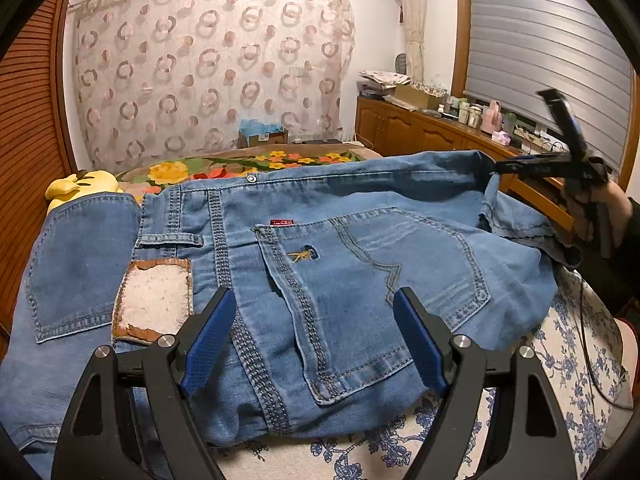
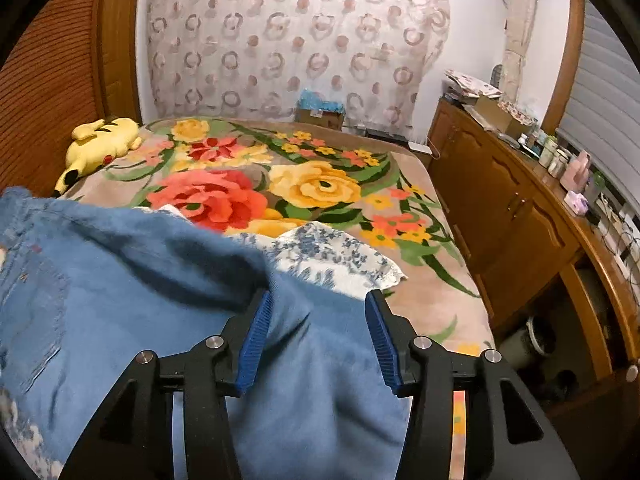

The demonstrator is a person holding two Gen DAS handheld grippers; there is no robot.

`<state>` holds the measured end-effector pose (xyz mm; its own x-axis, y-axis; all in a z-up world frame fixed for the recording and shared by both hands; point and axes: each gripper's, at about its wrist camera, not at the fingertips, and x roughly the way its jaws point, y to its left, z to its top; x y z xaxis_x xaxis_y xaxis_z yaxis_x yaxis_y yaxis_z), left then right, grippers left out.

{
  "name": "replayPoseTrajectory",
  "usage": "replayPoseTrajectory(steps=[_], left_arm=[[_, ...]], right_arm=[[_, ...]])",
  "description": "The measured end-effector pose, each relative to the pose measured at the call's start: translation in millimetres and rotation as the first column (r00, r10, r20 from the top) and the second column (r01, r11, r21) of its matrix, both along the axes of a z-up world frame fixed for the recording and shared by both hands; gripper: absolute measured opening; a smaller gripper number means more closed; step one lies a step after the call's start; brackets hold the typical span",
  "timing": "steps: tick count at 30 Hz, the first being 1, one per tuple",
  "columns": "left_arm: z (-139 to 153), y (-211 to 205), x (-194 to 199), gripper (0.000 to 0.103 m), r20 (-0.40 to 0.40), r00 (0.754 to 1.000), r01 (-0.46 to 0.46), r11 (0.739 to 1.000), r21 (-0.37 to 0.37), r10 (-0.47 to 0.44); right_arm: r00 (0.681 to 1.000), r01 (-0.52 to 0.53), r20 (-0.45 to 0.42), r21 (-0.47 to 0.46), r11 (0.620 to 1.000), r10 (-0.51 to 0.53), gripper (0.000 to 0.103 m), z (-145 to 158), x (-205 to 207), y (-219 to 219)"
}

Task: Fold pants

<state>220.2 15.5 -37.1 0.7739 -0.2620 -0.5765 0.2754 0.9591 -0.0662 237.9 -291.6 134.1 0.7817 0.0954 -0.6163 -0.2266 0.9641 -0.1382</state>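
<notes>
Blue jeans [image 1: 340,272] lie on the bed with the back pockets and a worn leather patch facing up. My left gripper [image 1: 316,336] hovers open just above the seat, over the right back pocket, with nothing pinched. At the far right, my right gripper [image 1: 504,166], held by a hand [image 1: 612,208], sits at the raised end of the waistband. In the right wrist view the right gripper [image 2: 320,340] stands open. A fold of the jeans [image 2: 140,264] lies loose between the blue pads [image 2: 256,336], which are spread wider than it.
A floral blanket [image 2: 320,188] covers the bed, with a white cloth with blue flowers [image 2: 332,256] under the jeans. A yellow plush toy [image 2: 100,144] lies at the far left. A wooden cabinet [image 2: 500,200] with bottles runs along the right; a cardboard box [image 2: 320,114] stands behind the bed.
</notes>
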Motion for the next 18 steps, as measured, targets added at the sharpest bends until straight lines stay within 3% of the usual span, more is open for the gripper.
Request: replayPoseTrajectory(steps=[5,9,16,17,18], left_arm=[[-4.5,-2.7,3.7,0.082,-0.029,1.000,0.011,1.000,0.006,-0.010],[-13.9,-6.7,8.0,0.081,-0.072,0.997,0.021,0.999,0.032,-0.018],[-18.7,-13.1,7.5,0.082,-0.083,0.996,0.026,0.997,0.068,-0.021],[-19.1,-13.3,8.1,0.082,-0.084,0.996,0.026,0.997,0.071,-0.020],[-19.7,-14.4,8.0,0.082,-0.085,0.996,0.027,0.997,0.075,-0.020]], right_arm=[[0.993,-0.099,-0.071,-0.010,0.995,0.098,0.050,-20.1,-40.1,15.4],[0.984,-0.116,-0.138,-0.033,0.993,0.110,0.050,-41.1,-61.1,15.7],[0.977,-0.131,-0.183,-0.094,0.987,0.112,0.050,-53.6,-71.2,10.7],[0.976,-0.137,-0.185,-0.103,0.985,0.116,0.047,-54.4,-73.5,10.0],[0.974,-0.146,-0.191,-0.107,0.984,0.123,0.033,-52.1,-72.7,9.7]])
